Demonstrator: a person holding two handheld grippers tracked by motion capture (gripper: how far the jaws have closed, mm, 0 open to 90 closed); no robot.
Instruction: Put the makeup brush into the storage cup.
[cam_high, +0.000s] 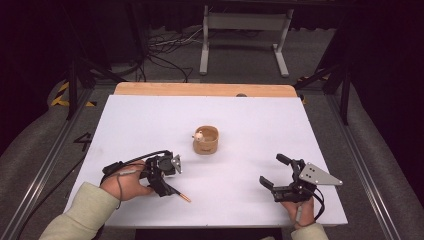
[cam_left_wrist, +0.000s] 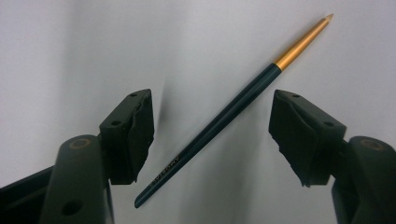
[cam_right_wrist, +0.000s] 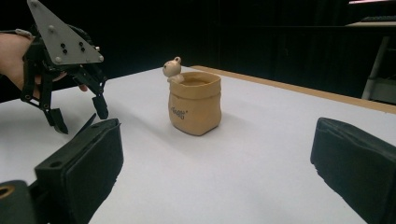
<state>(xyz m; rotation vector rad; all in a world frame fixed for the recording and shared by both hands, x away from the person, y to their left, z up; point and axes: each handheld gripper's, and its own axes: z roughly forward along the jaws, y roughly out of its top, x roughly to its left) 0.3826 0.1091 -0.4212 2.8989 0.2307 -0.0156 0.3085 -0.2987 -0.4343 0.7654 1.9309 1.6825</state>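
A slim dark teal brush (cam_left_wrist: 219, 119) with a gold tip lies flat on the white table (cam_high: 240, 120). My left gripper (cam_left_wrist: 212, 100) hovers over it, open, with a jaw on either side of the handle and neither touching it. In the high view the left gripper (cam_high: 165, 187) points down at the front left, and the brush's gold tip (cam_high: 185, 198) sticks out to its right. My right gripper (cam_high: 274, 170) stands open at the front right with nothing between its jaws. It faces a tan sack-shaped pot (cam_right_wrist: 194, 105) with a small bear figure on its rim.
The pot (cam_high: 206, 140) stands alone at the table's middle. A wooden strip (cam_high: 205, 89) runs along the far edge. Beyond it are a grey metal stand (cam_high: 245, 30) and loose cables on the floor. In the right gripper view, the left gripper (cam_right_wrist: 79, 116) shows at the left.
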